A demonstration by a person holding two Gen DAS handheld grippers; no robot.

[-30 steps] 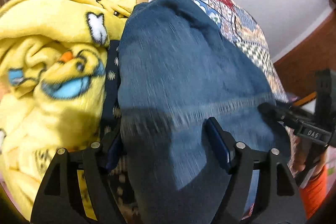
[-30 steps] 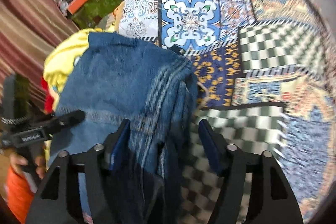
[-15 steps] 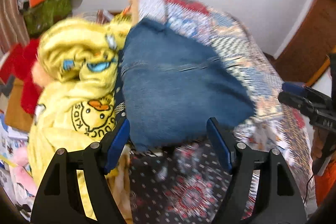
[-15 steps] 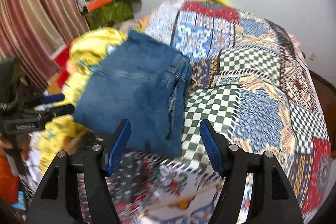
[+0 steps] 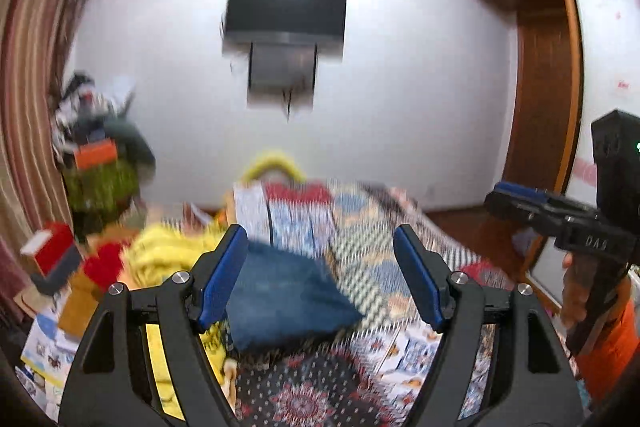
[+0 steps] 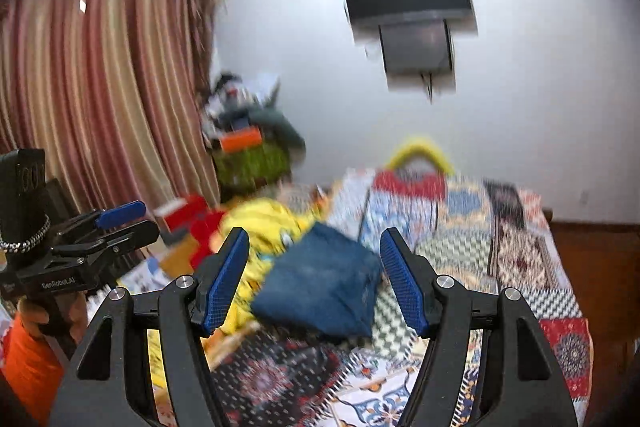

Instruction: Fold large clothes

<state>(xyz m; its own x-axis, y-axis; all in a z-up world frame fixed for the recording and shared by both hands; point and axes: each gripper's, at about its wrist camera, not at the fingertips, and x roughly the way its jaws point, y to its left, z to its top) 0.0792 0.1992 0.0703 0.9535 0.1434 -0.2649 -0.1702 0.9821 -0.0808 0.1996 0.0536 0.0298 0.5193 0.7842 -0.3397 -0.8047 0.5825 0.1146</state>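
Folded blue jeans (image 5: 288,295) lie on the patchwork bedspread (image 5: 384,227) near the bed's left side, partly on a yellow duck-print blanket (image 5: 168,255). They also show in the right wrist view (image 6: 324,291). My left gripper (image 5: 320,275) is open and empty, raised well back from the jeans. My right gripper (image 6: 316,279) is open and empty, also held back above the bed's near end. Each gripper appears in the other's view, the right one (image 5: 560,219) and the left one (image 6: 104,227).
A wall-mounted TV (image 5: 284,11) hangs over the bed's far end. Striped curtains (image 6: 100,87) and a cluttered pile of boxes and bags (image 6: 252,147) stand at the left. A wooden wardrobe (image 5: 544,107) is at the right. Red items (image 6: 200,223) lie beside the bed.
Both grippers have let go of the jeans and pulled back and up from the bed. The folded jeans stay lying on the bed beside the yellow blanket.
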